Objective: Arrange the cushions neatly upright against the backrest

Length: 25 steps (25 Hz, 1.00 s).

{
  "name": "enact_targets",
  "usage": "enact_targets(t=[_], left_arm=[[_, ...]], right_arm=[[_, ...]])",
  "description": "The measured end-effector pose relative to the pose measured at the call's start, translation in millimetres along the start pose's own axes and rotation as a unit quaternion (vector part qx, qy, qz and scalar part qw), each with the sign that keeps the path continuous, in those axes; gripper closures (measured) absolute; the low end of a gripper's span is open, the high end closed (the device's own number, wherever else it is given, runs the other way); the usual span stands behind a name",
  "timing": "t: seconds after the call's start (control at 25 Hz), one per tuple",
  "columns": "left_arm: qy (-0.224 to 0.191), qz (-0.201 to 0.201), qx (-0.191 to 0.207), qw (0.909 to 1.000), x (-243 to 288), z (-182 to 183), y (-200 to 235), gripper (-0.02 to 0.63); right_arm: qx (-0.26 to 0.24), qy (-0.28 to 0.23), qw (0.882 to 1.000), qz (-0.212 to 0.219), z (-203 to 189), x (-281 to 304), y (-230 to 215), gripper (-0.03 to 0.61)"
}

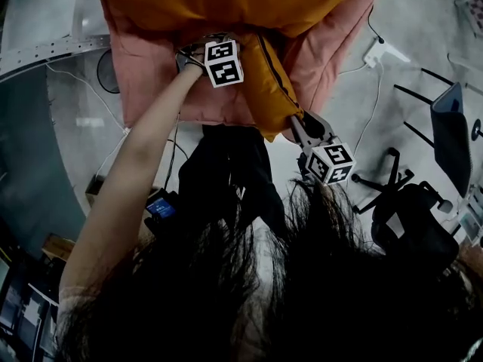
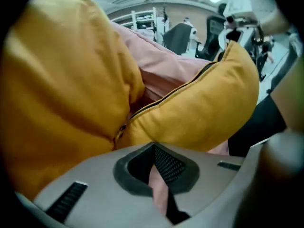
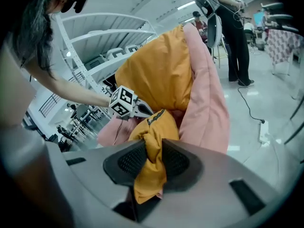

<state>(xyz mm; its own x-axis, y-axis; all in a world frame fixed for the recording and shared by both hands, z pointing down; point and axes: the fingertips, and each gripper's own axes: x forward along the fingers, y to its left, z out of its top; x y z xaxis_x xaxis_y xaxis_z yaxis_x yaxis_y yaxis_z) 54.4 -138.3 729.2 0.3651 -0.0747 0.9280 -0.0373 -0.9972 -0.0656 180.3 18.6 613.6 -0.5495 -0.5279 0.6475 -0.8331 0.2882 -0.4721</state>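
- The grey floor point(image 1: 407, 21) spreads below you, showing on both sides of the cushions in the head view.
- The pink cushion point(image 1: 151, 81) lies under and behind the orange one. Its edges stick out to the left and right of it, and in the right gripper view it stands up just behind it point(image 3: 209, 103).
- The orange cushion point(image 1: 226, 2) sits on the pink one and touches it. A dark zip point(image 1: 268, 59) runs down its edge to the lower corner. In the left gripper view its bulk point(image 2: 61, 80) fills the left side, just beyond your jaws.
- A black office chair point(image 1: 407, 210) stands on the floor at your right, well apart from the cushions.
- Your left gripper point(image 1: 215, 51) reaches in where the two cushions meet. Its jaws point(image 2: 159, 172) are clenched on a thin fold of pink cloth, and the orange cushion bulges directly in front of them without being caught.
- Your right gripper point(image 1: 300, 123) is at the orange cushion's lower corner. Its jaws point(image 3: 153, 160) are clamped on a bunched wad of orange cloth that fills the gap between them and hangs out below.
- A white power strip point(image 1: 375, 51) lies on the floor near the pink cushion's right edge.
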Motion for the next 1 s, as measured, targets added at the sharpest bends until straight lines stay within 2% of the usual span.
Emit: enact_targets(t=[0.04, 0.12, 0.2, 0.24, 0.28, 0.32, 0.44, 0.52, 0.64, 0.72, 0.84, 0.92, 1.0], left_arm=[[-0.009, -0.001, -0.020, 0.9998, -4.0, -2.7, 0.4, 0.597], [-0.021, 0.011, -0.016, 0.9996, -10.0, -9.7, 2.1, 0.597], [-0.034, -0.001, -0.017, 0.9993, -14.7, -15.3, 2.5, 0.588], [-0.039, -0.019, -0.024, 0.9988, -16.5, -16.1, 1.0, 0.543], [-0.043, -0.039, -0.026, 0.9980, -18.0, -15.4, -1.0, 0.393], [-0.045, -0.053, -0.016, 0.9975, -19.4, -13.7, -2.6, 0.321], [-0.036, -0.051, 0.069, 0.9956, -22.2, -4.4, -0.9, 0.310], [-0.023, -0.055, 0.130, 0.9898, -20.6, 3.6, -0.7, 0.305], [0.005, -0.076, 0.218, 0.9730, -12.1, 13.0, -6.9, 0.297], [0.024, -0.089, 0.262, 0.9606, -6.2, 16.2, -11.4, 0.290], [0.045, -0.102, 0.278, 0.9542, 2.3, 18.6, -15.6, 0.290], [0.053, -0.104, 0.274, 0.9548, 8.3, 17.8, -20.8, 0.316], [0.060, -0.102, 0.257, 0.9592, 12.7, 14.1, -25.6, 0.349]], right_arm=[[0.006, -0.002, 1.000, 0.000, 1.4, -1.7, 0.3, 0.477], [0.004, 0.006, 1.000, 0.003, 1.0, -3.2, 2.3, 0.477], [-0.009, 0.025, 1.000, 0.013, -0.1, -4.5, 6.2, 0.479], [-0.015, 0.031, 0.999, 0.019, 0.0, -6.1, 7.6, 0.482], [-0.020, 0.037, 0.999, 0.025, 0.0, -8.4, 8.8, 0.485], [-0.024, 0.043, 0.998, 0.030, -0.6, -11.3, 9.7, 0.485], [-0.030, 0.052, 0.997, 0.047, -3.5, -20.2, 11.6, 0.486], [-0.031, 0.055, 0.996, 0.060, -5.6, -23.6, 11.8, 0.486], [-0.042, 0.067, 0.994, 0.075, -10.2, -23.9, 15.3, 0.486], [-0.050, 0.074, 0.993, 0.083, -13.3, -23.2, 17.8, 0.486], [-0.047, 0.069, 0.993, 0.084, -13.7, -23.4, 14.9, 0.486], [-0.045, 0.068, 0.994, 0.078, -12.8, -24.2, 15.8, 0.486], [-0.044, 0.070, 0.994, 0.072, -10.8, -24.3, 20.6, 0.486]])
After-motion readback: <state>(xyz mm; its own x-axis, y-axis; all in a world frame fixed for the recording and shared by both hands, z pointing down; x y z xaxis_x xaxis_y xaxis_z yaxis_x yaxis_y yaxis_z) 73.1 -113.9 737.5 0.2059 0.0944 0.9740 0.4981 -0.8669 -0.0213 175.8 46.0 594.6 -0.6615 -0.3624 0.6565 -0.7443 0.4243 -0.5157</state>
